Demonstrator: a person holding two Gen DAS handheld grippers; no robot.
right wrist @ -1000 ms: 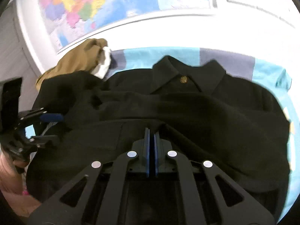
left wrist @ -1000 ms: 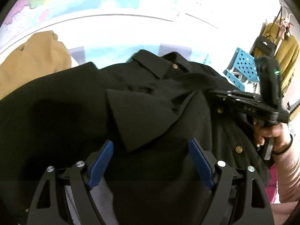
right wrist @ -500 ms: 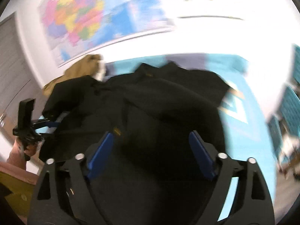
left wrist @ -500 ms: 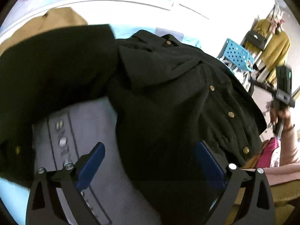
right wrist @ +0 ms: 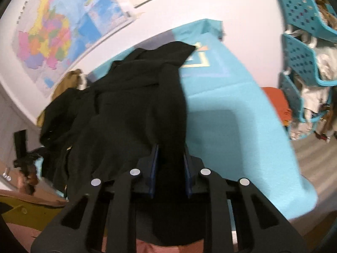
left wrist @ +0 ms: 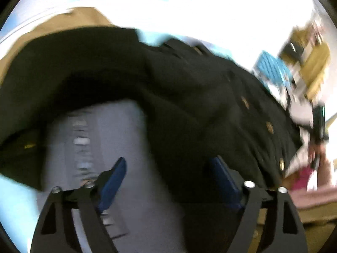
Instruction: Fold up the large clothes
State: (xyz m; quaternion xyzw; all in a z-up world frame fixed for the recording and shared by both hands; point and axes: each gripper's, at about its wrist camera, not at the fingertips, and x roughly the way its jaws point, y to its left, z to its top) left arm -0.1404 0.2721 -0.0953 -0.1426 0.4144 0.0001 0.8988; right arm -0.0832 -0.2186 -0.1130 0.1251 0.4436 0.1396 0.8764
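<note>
I can read nothing here — the wall map (right wrist: 52, 31) above my black coat (right wrist: 134, 109) carries a column of print, too small and blurred.

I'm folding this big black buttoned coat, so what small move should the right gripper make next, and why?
Probably finish closing the right gripper before pulling: a strip of the black buttoned coat lies between its closing jaws, while the left gripper stands open over the grey lining.
</note>
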